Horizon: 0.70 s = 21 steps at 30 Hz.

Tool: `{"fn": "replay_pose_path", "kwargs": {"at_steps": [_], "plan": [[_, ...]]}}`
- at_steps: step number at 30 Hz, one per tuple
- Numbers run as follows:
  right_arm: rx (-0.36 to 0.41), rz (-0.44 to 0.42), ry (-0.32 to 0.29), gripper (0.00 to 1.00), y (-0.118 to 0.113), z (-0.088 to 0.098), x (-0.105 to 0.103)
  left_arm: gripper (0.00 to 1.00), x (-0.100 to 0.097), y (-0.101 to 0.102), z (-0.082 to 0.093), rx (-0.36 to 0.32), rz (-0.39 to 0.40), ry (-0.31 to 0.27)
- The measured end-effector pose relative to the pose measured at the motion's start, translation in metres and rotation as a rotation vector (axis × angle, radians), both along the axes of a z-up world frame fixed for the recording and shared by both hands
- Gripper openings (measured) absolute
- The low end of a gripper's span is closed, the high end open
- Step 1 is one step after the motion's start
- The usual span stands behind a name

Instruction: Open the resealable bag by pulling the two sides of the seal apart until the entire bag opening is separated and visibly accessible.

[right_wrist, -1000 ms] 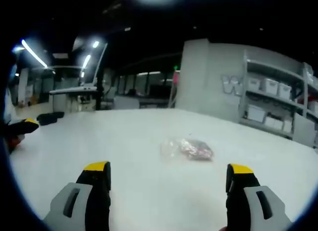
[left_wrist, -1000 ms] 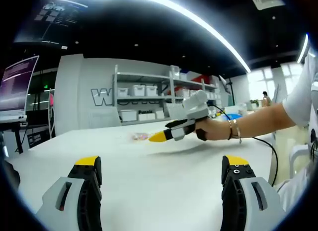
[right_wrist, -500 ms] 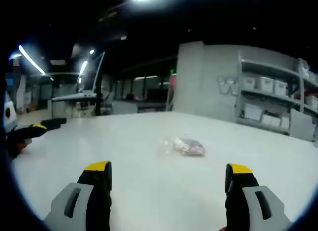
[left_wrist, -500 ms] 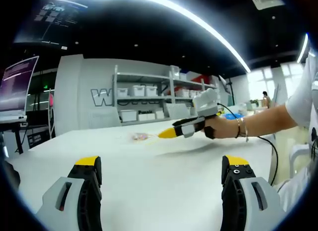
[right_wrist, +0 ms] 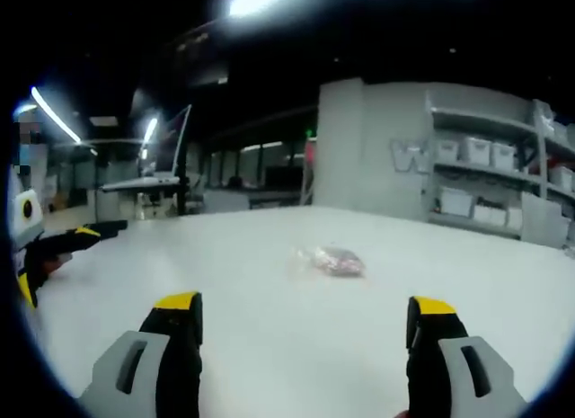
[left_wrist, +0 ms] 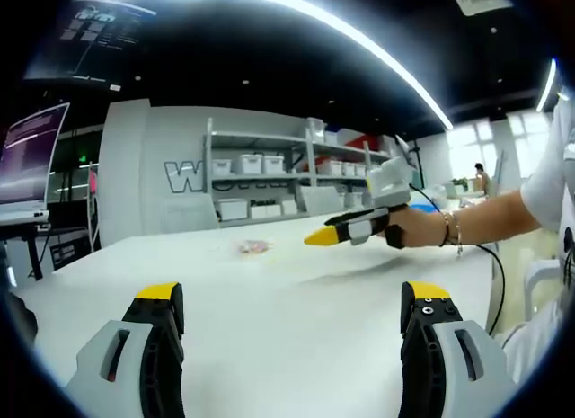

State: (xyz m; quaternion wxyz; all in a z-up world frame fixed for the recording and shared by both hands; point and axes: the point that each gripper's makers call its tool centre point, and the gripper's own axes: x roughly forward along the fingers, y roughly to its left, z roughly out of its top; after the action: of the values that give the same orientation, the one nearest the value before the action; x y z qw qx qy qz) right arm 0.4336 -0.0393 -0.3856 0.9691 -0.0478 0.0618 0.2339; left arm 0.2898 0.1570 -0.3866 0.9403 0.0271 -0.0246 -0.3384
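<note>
On the table: a white table [right_wrist: 269, 346] carried one small resealable bag [right_wrist: 330, 260], lying flat with dark reddish contents inside; in the left gripper view the same bag [left_wrist: 254, 247] showed as a small pinkish patch far out on the tabletop
Bag seal: too small and blurred to tell whether it was closed or parted
Left claw: the left claw [left_wrist: 292, 301] stood wide, its two yellow-tipped jaws well apart with bare table between them, holding nothing; in the right gripper view it [right_wrist: 67, 243] came in at the left edge, low over the table and well apart from the bag
Right claw: the right claw [right_wrist: 304, 306] stood wide as well, jaws far apart and holding nothing, pointed toward the bag, which lay ahead of it and out of contact
Right claw seen from the left: the right claw [left_wrist: 322, 237] hung above the table, held in a person's hand [left_wrist: 415, 227] with a bracelet at the wrist, its yellow tip aimed toward the bag but short of it
Background: grey shelving [left_wrist: 269, 180] with white bins stood beyond the table's far edge, against a wall with a large letter W; a lit screen [left_wrist: 31, 157] showed at the left
</note>
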Motion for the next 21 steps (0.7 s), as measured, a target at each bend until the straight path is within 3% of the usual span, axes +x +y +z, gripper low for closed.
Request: {"fn": "replay_pose_path", "kwargs": {"at_steps": [21], "plan": [[0.047, -0.025, -0.037, 0.95, -0.031, 0.012, -0.045, 0.99, 0.000, 0.001, 0.001, -0.003, -0.002, -0.001]]}}
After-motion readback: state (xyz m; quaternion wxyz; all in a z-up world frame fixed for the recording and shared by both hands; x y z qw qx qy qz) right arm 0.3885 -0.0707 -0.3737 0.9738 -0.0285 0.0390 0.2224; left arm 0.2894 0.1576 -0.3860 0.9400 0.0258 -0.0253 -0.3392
